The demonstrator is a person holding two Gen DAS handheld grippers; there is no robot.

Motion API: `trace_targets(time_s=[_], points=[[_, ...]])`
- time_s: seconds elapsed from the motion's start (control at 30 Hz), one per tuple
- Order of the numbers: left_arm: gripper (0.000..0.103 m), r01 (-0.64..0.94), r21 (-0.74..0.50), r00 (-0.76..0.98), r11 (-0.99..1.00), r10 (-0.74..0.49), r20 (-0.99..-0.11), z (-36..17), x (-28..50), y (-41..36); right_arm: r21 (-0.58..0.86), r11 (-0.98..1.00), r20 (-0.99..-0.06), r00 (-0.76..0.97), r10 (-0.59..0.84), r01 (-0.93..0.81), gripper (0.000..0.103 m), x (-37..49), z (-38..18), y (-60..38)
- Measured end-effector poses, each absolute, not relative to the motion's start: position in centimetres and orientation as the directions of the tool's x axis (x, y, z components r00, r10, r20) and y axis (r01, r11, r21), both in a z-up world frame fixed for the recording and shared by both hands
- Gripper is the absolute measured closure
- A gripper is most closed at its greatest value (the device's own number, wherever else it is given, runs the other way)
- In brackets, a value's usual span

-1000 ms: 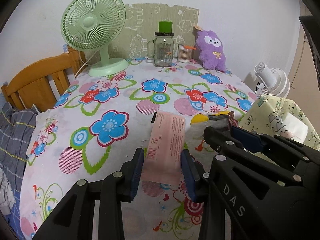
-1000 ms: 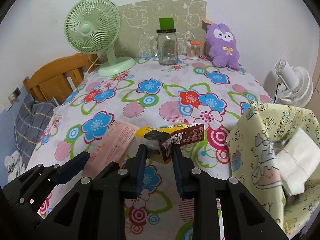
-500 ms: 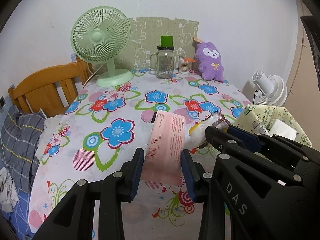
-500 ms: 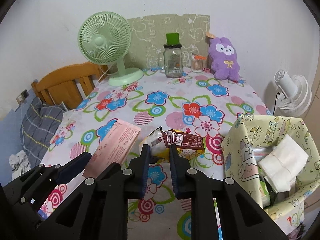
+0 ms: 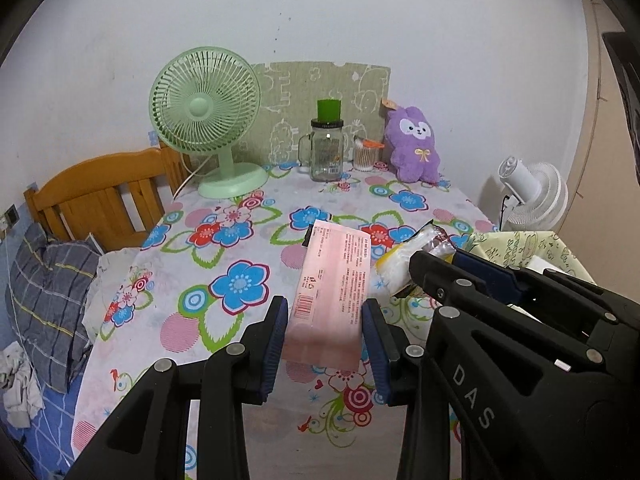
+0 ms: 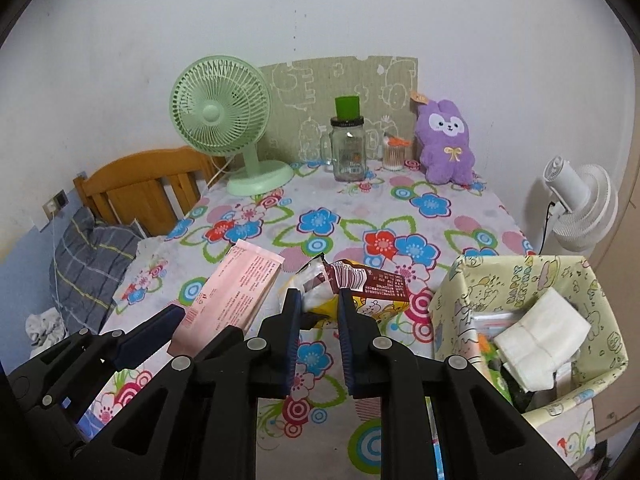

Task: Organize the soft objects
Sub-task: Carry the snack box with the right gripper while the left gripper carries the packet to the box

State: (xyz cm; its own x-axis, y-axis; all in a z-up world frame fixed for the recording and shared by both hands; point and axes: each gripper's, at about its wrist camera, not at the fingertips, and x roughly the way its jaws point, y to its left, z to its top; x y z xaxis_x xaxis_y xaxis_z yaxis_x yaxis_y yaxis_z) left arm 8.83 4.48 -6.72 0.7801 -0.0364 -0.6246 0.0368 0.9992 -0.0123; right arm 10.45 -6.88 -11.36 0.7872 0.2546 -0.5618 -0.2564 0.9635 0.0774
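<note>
Left wrist view: left gripper [image 5: 324, 344] clamps a pink packet [image 5: 332, 292] above the table [image 5: 240, 248], right gripper [image 6: 318, 312] has just been closing on a snack bag [image 6: 352, 284] beside the bin [image 6: 532, 280]; either slick pack could slip free.

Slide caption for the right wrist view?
Right gripper shut on crinkled brown-and-yellow snack packet above flowered tablecloth.

Glossy pink plastic packet [image 5: 332, 292], printed cloth tablecloth [image 5: 224, 240], fuzzy plush toy [image 5: 414, 144]
</note>
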Motion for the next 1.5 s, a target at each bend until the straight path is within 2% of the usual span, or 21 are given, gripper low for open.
trace_targets(time_s=[0.5, 1.5], points=[[0.064, 0.065, -0.008, 0.798, 0.998, -0.057, -0.600, -5.5, 8.5, 2.1, 0.083, 0.968, -0.532, 0.811, 0.244, -0.237, 0.083, 9.5, -10.0, -9.3], [0.064, 0.197, -0.023, 0.805, 0.980, -0.175, -0.566, -4.1, 9.5, -6.2, 0.074, 0.989, -0.492, 0.858, 0.148, -0.129, 0.083, 9.6, -8.2, -17.7]])
